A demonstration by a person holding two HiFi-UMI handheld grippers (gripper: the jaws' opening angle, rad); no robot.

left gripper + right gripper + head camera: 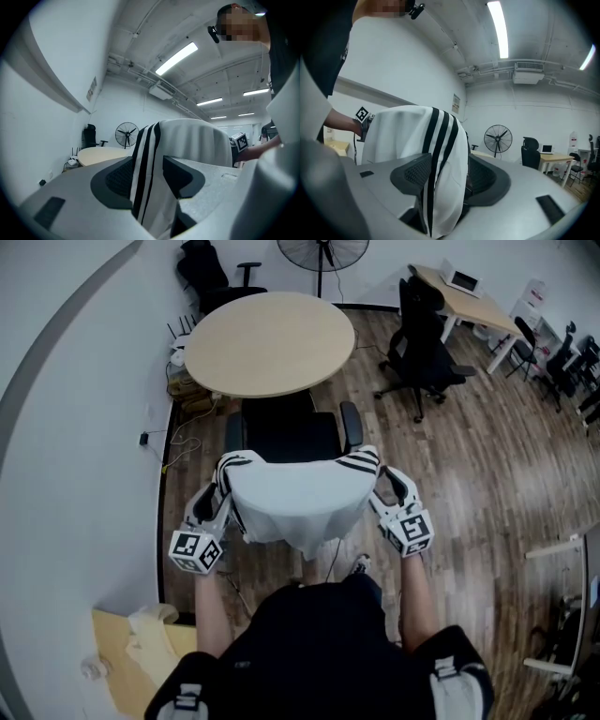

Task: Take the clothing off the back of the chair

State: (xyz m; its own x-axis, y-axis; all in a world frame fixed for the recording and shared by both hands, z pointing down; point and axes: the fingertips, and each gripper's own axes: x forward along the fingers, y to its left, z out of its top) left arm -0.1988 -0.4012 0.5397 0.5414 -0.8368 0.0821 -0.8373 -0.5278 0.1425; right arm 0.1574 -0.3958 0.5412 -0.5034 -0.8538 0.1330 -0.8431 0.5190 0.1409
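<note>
- The shirt (295,498) is not off yet. It lies draped over the back of the chair (291,435), white with black stripes down each side edge, and its lower hem hangs toward you.
- Your left gripper (219,493) is at the shirt's left edge. In the left gripper view its jaws stand wide apart with the striped fold (143,173) hanging down between them. The cloth passes through the gap and nothing pinches it.
- Your right gripper (377,482) mirrors that at the right edge. Its jaws are also spread wide, and the striped edge (433,159) droops between the pads without being squeezed.
- Judging by this, you are at the grasp step: both tools are lined up on the two shoulders of the shirt, but neither one holds it.
- The next move calls for closing both pairs of jaws on the striped folds, deep enough that the cloth cannot slide out.
- Then lift both hands together, up and toward yourself, so the shirt clears the top of the chair back rather than dragging on it.
- Keep the two sides level. If one grip slips, the shirt will likely swing down on that side and may catch on an armrest (351,425).
- The round table (270,341) beyond the chair is well apart and should not get in your way.
</note>
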